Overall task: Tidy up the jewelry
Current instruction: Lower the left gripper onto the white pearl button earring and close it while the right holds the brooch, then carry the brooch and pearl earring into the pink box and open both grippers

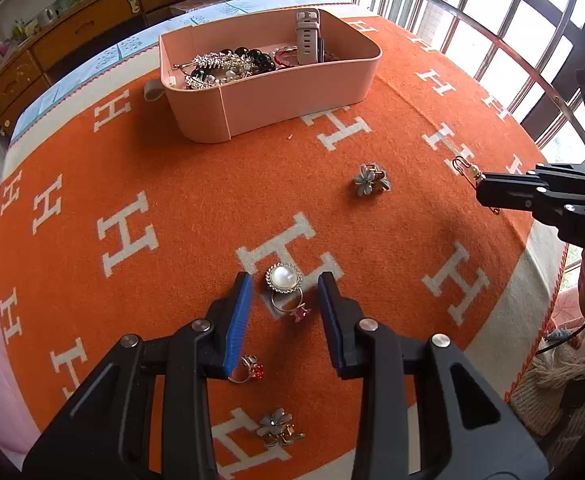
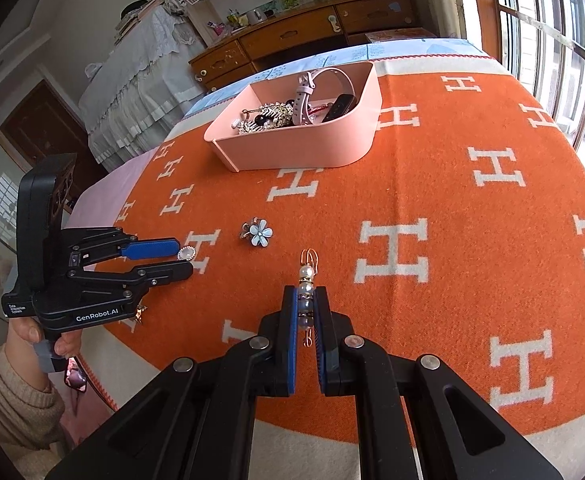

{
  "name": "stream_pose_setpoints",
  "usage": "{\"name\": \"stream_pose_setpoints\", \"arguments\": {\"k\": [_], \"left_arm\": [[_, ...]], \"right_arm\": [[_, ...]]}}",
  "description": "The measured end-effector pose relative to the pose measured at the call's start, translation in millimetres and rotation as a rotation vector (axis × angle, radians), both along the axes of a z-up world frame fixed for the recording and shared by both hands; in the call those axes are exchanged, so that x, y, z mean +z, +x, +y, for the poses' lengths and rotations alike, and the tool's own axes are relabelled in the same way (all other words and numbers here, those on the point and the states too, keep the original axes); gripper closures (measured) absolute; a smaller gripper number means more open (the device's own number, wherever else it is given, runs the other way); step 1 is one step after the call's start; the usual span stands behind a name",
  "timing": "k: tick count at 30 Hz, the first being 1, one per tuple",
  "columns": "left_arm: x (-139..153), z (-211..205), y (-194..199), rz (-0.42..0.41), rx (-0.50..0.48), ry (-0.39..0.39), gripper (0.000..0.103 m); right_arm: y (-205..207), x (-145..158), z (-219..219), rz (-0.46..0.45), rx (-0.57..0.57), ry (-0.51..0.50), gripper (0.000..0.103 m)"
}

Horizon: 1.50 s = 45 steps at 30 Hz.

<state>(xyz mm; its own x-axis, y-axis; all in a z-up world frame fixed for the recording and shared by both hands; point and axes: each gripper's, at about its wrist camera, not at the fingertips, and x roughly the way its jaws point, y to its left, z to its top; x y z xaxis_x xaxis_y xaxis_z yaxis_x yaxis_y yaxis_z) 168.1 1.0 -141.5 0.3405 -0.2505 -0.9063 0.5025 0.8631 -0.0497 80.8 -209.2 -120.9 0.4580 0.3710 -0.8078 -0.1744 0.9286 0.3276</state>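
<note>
An orange woollen blanket [image 1: 196, 200] woven with white letters "H" covers the whole work surface, with a cream border at its edges. Far across it stands my pale pink plastic organiser box [image 1: 292, 92], already holding a heap of rhinestone and dark bead pieces and a pale pink watch strap [image 1: 307, 36] standing against its far wall.

My left gripper [image 1: 284, 292], black with blue ribbed pads, reads "GenRobot.AI" in white on its body in the right wrist view, plus a small label whose first word looks like "Data"; the rest is too small to read. On my right gripper [image 2: 306, 304] I can make out only "DAS" at the edge of the left wrist view.

My left jaws stand released, pointing steeply down, one finger on each side of a round pearl ring with a rhinestone rim [image 1: 284, 278]; the pads do not touch it. Just nearer me, a thin ring with a pink stone [image 1: 298, 312] touches the pearl ring's band. A ring with a red stone [image 1: 250, 370] lies partly under my left pad.

My right jaws are clenched on a pearl-and-bead drop earring with copper wire hooks [image 2: 306, 280], raised off the blanket.

A pale blue enamel flower clip [image 1: 371, 180] lies between the grippers and the box. A second grey flower clip [image 1: 278, 426] lies nearest me.
</note>
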Motion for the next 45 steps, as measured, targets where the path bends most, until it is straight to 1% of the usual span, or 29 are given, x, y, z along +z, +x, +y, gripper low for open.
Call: {"name": "stream_pose_setpoints", "arguments": {"k": [4,5,6,8,12,14,18,21,23,27,32,34,36,40,42,45], "left_arm": [[-0.4,-2.7,1.8,0.002,0.003,-0.007,0.072],[-0.4,-4.4,1.3,-0.003,0.003,-0.002,0.074],[-0.5,-5.7,1.0,-0.01,0.006,0.011,0.08],[0.1,-7.1,1.1,-0.014,0.012,0.017,0.087],[1.6,-6.2,2.6,-0.007,0.033,0.005,0.087],[6.8,-2.5,5.2,0.003,0.055,-0.025,0.087],[36.3,11.3,13.9,-0.006,0.111,-0.113,0.087],[64.5,18.5,20.1,-0.028,0.134,-0.156,0.087],[81.3,20.4,23.6,-0.046,0.148,-0.166,0.087],[109.1,15.6,31.9,-0.091,0.16,-0.154,0.087],[132.3,6.3,54.9,-0.138,0.201,-0.144,0.087],[135.3,2.2,69.1,-0.162,0.226,-0.126,0.087],[132.6,-3.0,87.0,-0.166,0.248,-0.119,0.087],[120.9,-11.4,118.3,-0.162,0.274,-0.112,0.087],[110.5,-15.1,133.6,-0.152,0.28,-0.112,0.087],[96.6,-18.5,153.3,-0.144,0.296,-0.109,0.087]], "right_arm": [[0.8,-1.2,-0.1,0.003,-0.002,0.0,0.096],[1.1,-1.7,-0.4,0.004,-0.003,0.0,0.096],[1.2,-2.1,-0.5,0.004,-0.004,-0.001,0.096],[1.0,-2.2,-0.7,0.005,-0.004,-0.001,0.096],[1.2,-2.7,-1.0,0.007,-0.005,-0.001,0.096],[1.4,-2.0,-0.5,0.004,-0.007,-0.004,0.096],[0.3,6.8,0.8,-0.011,-0.009,-0.005,0.096],[0.6,18.7,0.4,-0.021,-0.01,0.006,0.096],[2.4,29.7,1.3,-0.033,-0.004,-0.001,0.096],[12.0,65.1,6.4,-0.095,0.013,-0.014,0.096],[47.4,112.7,16.5,-0.174,0.013,0.037,0.096],[69.4,123.8,19.9,-0.181,0.003,0.076,0.096],[99.9,129.1,25.2,-0.166,-0.012,0.114,0.096],[151.9,123.5,34.5,-0.132,-0.049,0.127,0.096],[178.1,113.2,37.8,-0.103,-0.067,0.121,0.096],[214.5,90.3,43.3,-0.057,-0.092,0.082,0.096]]}}
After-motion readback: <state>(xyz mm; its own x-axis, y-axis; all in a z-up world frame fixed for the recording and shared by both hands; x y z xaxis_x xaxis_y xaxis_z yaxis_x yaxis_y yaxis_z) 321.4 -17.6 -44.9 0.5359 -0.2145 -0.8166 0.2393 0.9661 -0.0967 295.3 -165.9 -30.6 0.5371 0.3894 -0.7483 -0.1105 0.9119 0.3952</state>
